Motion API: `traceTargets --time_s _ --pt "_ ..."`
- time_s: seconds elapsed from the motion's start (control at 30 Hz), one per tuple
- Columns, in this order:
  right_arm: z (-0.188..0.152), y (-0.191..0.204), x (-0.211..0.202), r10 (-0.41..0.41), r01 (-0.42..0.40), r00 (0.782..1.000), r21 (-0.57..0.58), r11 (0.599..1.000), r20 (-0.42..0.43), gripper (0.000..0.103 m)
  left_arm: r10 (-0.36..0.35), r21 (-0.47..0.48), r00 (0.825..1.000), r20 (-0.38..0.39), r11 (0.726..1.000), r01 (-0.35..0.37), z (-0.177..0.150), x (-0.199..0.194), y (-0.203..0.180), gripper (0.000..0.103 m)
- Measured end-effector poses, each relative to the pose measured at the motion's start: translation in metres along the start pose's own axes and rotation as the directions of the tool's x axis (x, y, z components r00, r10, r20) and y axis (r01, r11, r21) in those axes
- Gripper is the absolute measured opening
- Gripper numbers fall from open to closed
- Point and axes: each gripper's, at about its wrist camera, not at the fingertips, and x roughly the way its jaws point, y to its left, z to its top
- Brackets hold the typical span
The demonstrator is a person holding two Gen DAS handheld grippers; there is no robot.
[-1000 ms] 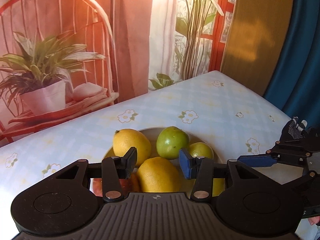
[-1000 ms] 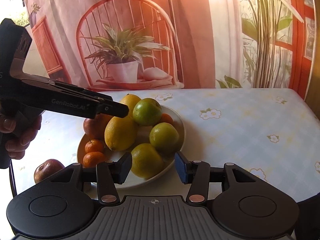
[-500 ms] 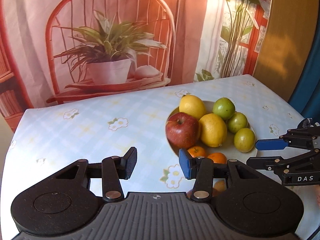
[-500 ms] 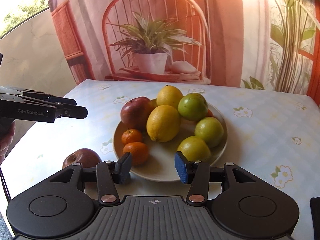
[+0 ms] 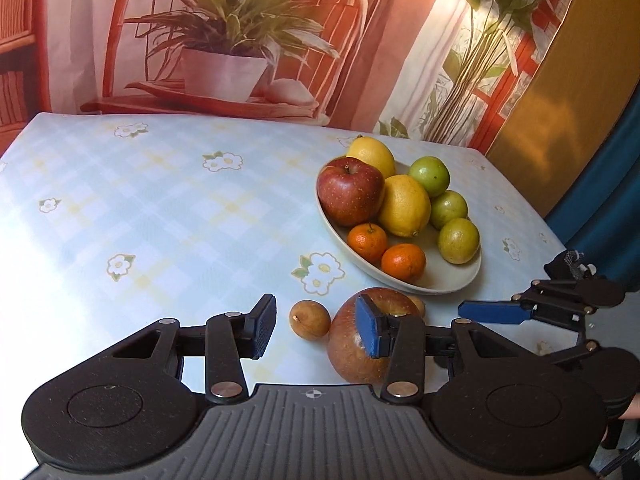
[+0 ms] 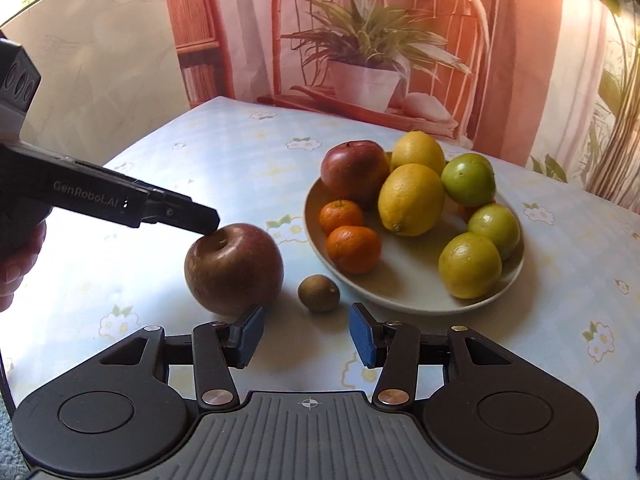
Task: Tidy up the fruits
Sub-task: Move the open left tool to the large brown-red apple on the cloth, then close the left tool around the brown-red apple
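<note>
A grey plate [image 6: 400, 300] [image 5: 448, 286] holds a red apple [image 6: 354, 172], two lemons [image 6: 410, 200], three green fruits [image 6: 470, 264] and small oranges [image 6: 352, 248]. A second red apple [image 6: 234, 268] [image 5: 352, 354] and a small brown fruit [image 6: 319, 293] [image 5: 310, 319] lie on the tablecloth beside the plate. My left gripper [image 5: 316, 330] is open and empty just above the loose apple, its tip over the apple's top in the right wrist view [image 6: 196, 220]. My right gripper [image 6: 306, 338] is open and empty, just short of the brown fruit.
The table has a pale blue flowered cloth [image 5: 160, 208]. A printed backdrop with a chair and potted plant [image 6: 368, 60] stands behind it. A blue curtain [image 5: 616, 184] hangs at the right. The table's edge runs along the left in the right wrist view.
Both grippers have drawn back from the plate and lowered toward the loose apple and brown fruit. The left gripper now hangs over the loose apple. Both stay open.
</note>
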Motion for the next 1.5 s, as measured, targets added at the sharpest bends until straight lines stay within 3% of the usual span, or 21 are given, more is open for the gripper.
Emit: traceTargets --time_s 0.13,0.6,0.93,1.5 --pt "0.000 0.009 0.005 0.011 -0.011 1.000 -0.024 1.000 -0.018 0.044 -0.053 -0.002 0.999 -0.010 0.999 0.053 -0.002 0.002 -0.003 0.040" --pt "0.000 0.026 0.018 0.038 -0.041 0.999 -0.098 0.994 -0.030 0.046 -0.153 -0.003 0.987 -0.049 0.988 0.153 -0.011 0.015 -0.019 0.038" --pt "-0.002 0.026 0.016 0.023 -0.023 1.000 -0.113 0.993 0.001 0.051 -0.162 -0.047 0.986 -0.049 0.986 0.160 -0.009 0.020 -0.016 0.038" --pt "-0.012 -0.001 -0.019 0.019 -0.017 0.999 -0.036 0.999 0.051 0.049 -0.177 0.011 0.983 -0.056 0.984 0.178 0.000 0.024 -0.051 0.038"
